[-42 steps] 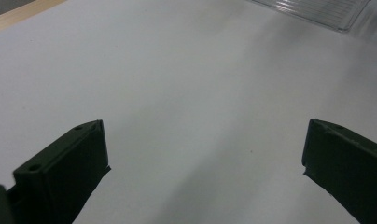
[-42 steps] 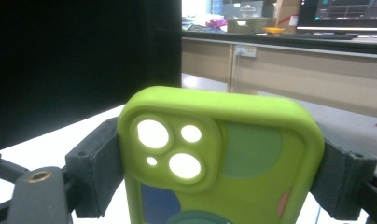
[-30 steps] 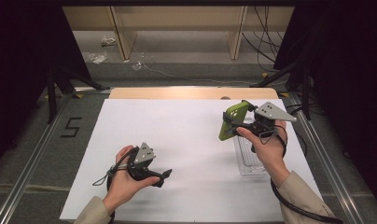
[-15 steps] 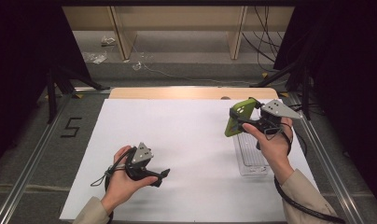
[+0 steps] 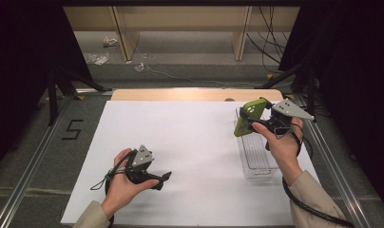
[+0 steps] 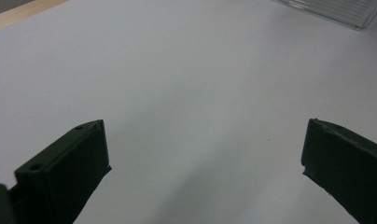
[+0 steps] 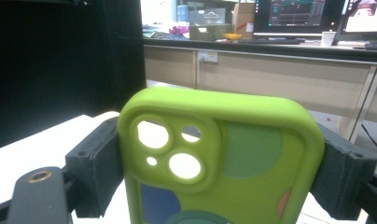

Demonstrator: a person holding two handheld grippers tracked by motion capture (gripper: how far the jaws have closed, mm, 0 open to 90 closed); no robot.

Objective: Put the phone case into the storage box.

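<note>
A lime-green phone case (image 5: pixel 248 115) with camera cut-outs (image 7: pixel 224 154) is held upright in the air at the right. My right gripper (image 5: pixel 253 124) (image 7: pixel 219 175) is shut on its two long sides. It hangs over the far end of a clear plastic tray (image 5: pixel 256 164) that lies on the white sheet (image 5: pixel 190 137). My left gripper (image 5: pixel 162 179) rests low on the sheet at the front left, pointing right. Its jaws (image 6: pixel 205 154) stand wide open with only bare sheet between them. A corner of the tray (image 6: pixel 336 9) lies far ahead of them.
The white sheet covers a wooden table whose far edge (image 5: pixel 190 95) shows beyond it. Metal rails (image 5: pixel 33 166) run along both sides, with a "5" marked (image 5: pixel 72 129) at the left. Dark stands and cables stand beyond the table.
My right gripper has drifted a little to the right and away with the phone case still in its jaws. The left gripper has stayed where it was.
</note>
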